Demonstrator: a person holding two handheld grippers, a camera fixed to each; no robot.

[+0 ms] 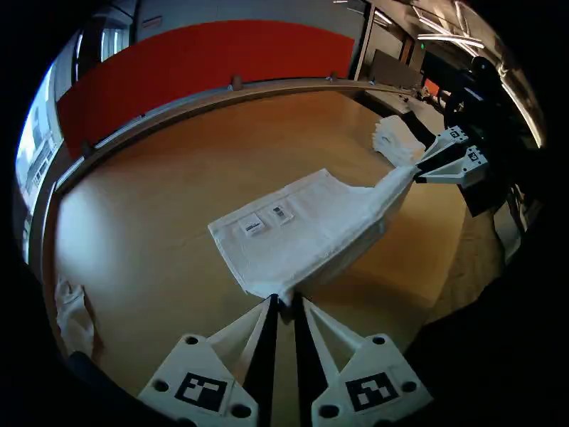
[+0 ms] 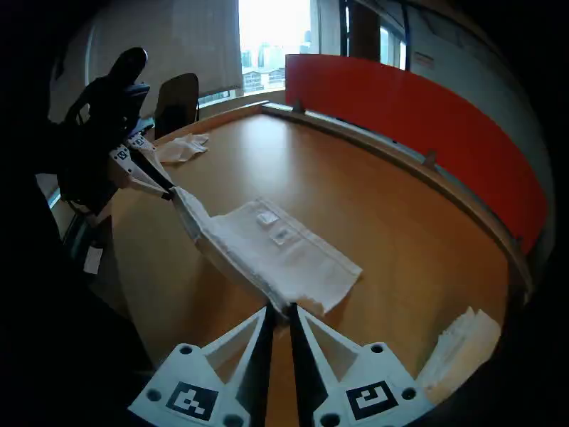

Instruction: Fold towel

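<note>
Your left tool (image 1: 284, 304) sits nearest the lens, its two white fingers drawn narrow and pinching one corner of the white rectangular cloth towel (image 1: 299, 228). Along the same near edge, your right tool (image 2: 281, 311) is likewise clamped on the other corner, so that edge hangs lifted between the two. The rest of the towel, two small labels (image 1: 252, 225) up, lies flat on the tan wooden counter (image 1: 163, 213). It looks as if you are early in a fold: edge raised, not yet carried over. Next you need to carry both tools together toward the far edge, keep the corners level, and lay them down square. Around it, left to right in the left gripper view: a crumpled white cloth (image 1: 75, 317) by the counter's rim, a long red partition panel (image 1: 213, 64) along the far side, and a stack of folded white towels (image 1: 398, 139) beyond your right tool.
</note>
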